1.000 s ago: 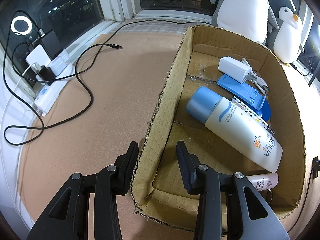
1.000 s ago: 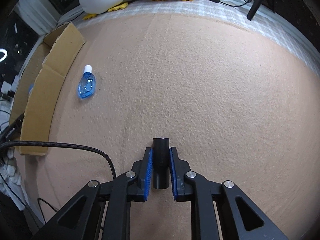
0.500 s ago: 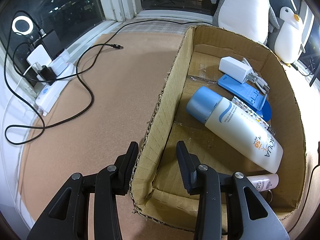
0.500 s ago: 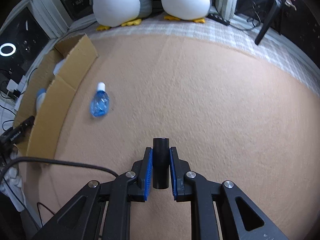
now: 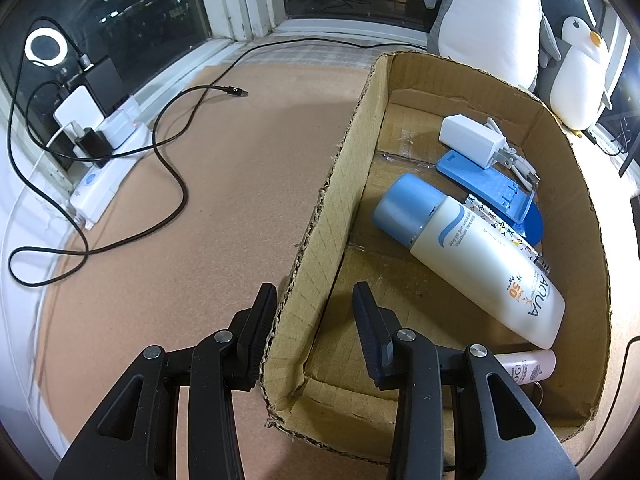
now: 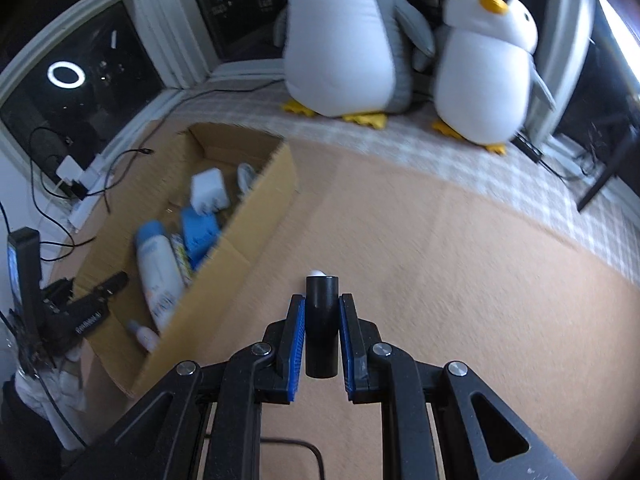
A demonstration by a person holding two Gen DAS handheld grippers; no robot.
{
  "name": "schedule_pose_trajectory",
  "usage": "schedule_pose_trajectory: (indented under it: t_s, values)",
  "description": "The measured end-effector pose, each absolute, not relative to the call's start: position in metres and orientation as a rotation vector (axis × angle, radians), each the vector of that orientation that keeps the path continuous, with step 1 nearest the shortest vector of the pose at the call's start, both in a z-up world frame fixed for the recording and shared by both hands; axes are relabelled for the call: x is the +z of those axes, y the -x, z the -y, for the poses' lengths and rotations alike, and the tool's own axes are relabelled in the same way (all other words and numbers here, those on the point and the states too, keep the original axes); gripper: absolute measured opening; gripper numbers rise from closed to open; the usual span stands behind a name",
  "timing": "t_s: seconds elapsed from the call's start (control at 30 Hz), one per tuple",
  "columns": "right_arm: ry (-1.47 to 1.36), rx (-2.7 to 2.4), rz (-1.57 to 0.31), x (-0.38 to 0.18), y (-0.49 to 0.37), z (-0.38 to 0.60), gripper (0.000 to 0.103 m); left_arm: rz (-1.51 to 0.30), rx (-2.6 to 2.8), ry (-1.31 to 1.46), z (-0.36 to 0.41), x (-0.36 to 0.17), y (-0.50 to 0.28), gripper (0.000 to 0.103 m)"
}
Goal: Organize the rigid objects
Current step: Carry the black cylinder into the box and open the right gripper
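Left wrist view: the left gripper (image 5: 314,312) straddles the left wall of the box (image 5: 320,240) near its near corner. 1 finger stands outside the wall and seems to touch it, the other stands inside with a gap to the cardboard, so the jaws are partly open and I cannot tell if they really clamp the wall. Inside the box a sunscreen bottle (image 5: 480,264) lies flat, its blue cap (image 5: 408,208) pointing to 10 o'clock. At 1 o'clock from the bottle lie a blue stand (image 5: 484,180) and a white charger (image 5: 470,140) partly on top of it. A small pink tube (image 5: 528,364) lies at the near wall, half hidden by the gripper. To the left of the box a black cable (image 5: 176,184) curls on the brown mat (image 5: 224,208) and a power strip (image 5: 104,176) lies at 9 o'clock. 2 penguin toys sit behind the box; the small one (image 5: 576,76) is at 1 o'clock.

Right wrist view, blurred: the right gripper (image 6: 322,334) holds a black cylinder (image 6: 322,324) tight between its blue pads (image 6: 297,344), jaws nearly closed on it. Something white peeks past the top of the cylinder; I cannot tell what it is. The gripper is above the mat, with the box at 10 o'clock and the other gripper at its near corner. The penguins sit at 12 and 1 o'clock.
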State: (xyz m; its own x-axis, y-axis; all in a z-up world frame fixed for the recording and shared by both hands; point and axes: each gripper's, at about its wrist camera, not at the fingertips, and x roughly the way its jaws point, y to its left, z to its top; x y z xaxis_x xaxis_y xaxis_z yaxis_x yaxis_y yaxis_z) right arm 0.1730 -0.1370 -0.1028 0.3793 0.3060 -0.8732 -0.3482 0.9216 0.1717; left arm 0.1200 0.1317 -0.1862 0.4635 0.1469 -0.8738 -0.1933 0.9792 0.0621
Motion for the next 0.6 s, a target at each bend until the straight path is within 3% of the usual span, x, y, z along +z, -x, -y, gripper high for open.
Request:
schedule_pose_trajectory:
  t_s: [0.6]
  values:
    - [0.112,0.692,-1.082,-0.091,-0.178,0.026,0.015,-1.071,0.211,0.059,-0.134,-0.186,-0.121,0.038]
